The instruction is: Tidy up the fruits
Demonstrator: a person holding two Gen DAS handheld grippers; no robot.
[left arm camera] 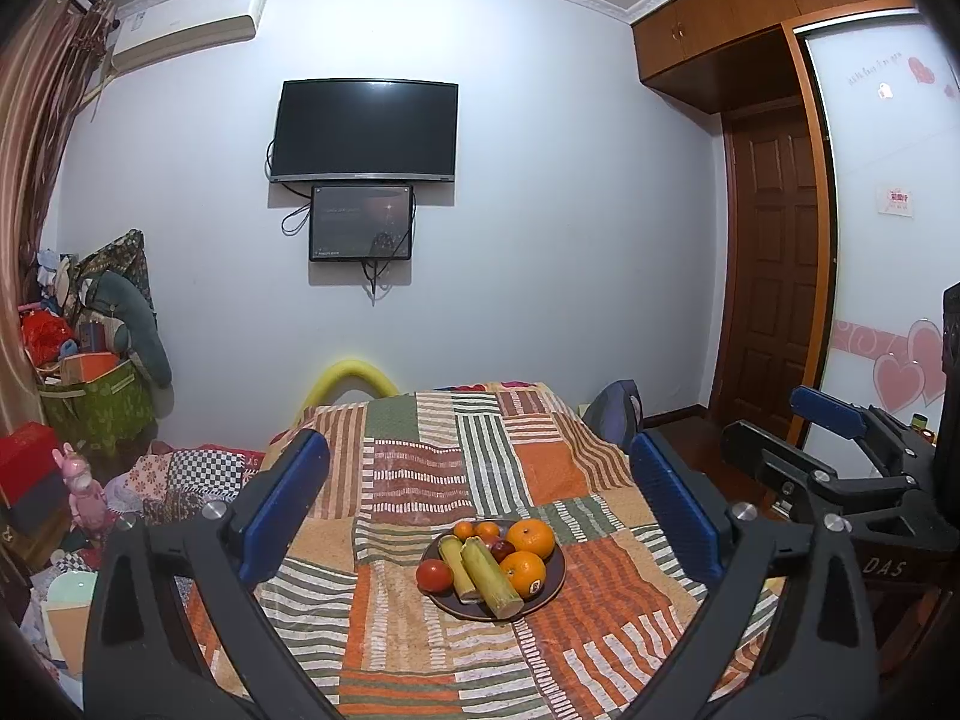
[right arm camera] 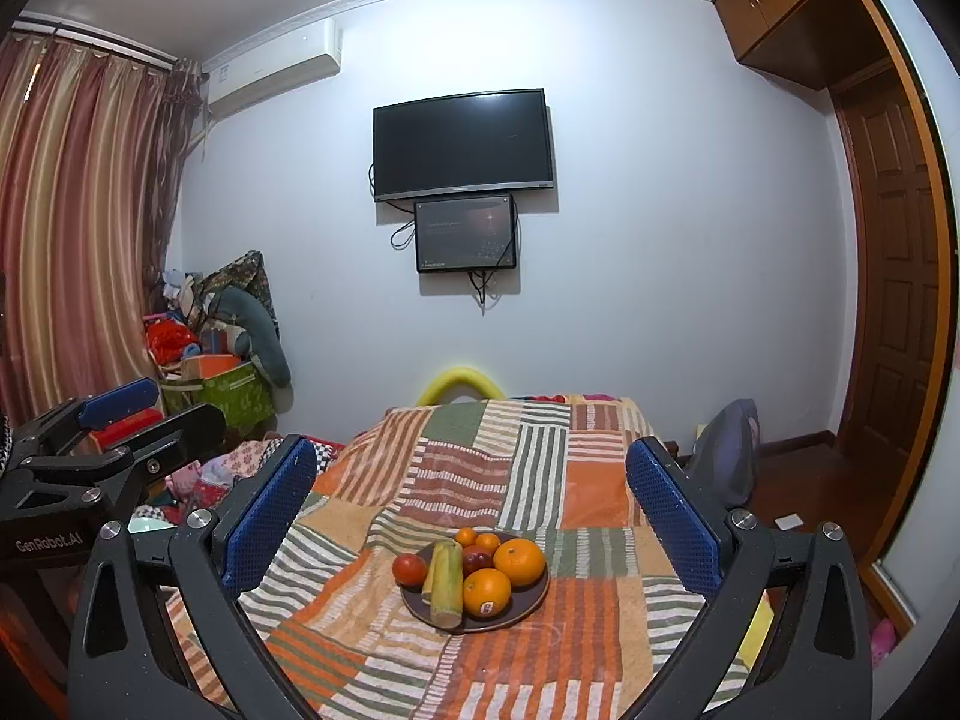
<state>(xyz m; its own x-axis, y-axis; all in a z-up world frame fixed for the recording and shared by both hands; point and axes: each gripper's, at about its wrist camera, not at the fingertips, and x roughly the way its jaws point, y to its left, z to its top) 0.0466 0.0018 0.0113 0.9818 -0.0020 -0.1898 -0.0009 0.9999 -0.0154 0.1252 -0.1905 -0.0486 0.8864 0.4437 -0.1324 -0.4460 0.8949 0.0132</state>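
Note:
A dark plate [left arm camera: 555, 585] [right arm camera: 537, 597] of fruit sits on a patchwork striped cloth [left arm camera: 420, 480] [right arm camera: 480, 468]. On it lie two green sugarcane pieces [left arm camera: 489, 576] [right arm camera: 447, 579], two large oranges [left arm camera: 524, 570] [right arm camera: 519, 561], a red tomato [left arm camera: 434, 575] [right arm camera: 410, 568], a dark red fruit [left arm camera: 503, 550] [right arm camera: 477, 558] and small tangerines [left arm camera: 477, 530] [right arm camera: 477, 539]. My left gripper [left arm camera: 480, 510] is open and empty, held above and short of the plate. My right gripper [right arm camera: 471, 510] is open and empty too, likewise short of the plate. Each gripper shows at the edge of the other's view.
A wall with a TV [left arm camera: 365, 131] faces me beyond the cloth. Piled bags and boxes [left arm camera: 90, 372] fill the left corner by the curtain [right arm camera: 72, 228]. A wooden door [left arm camera: 771, 276] and wardrobe stand at the right. A yellow foam tube [left arm camera: 351, 381] arches behind the cloth.

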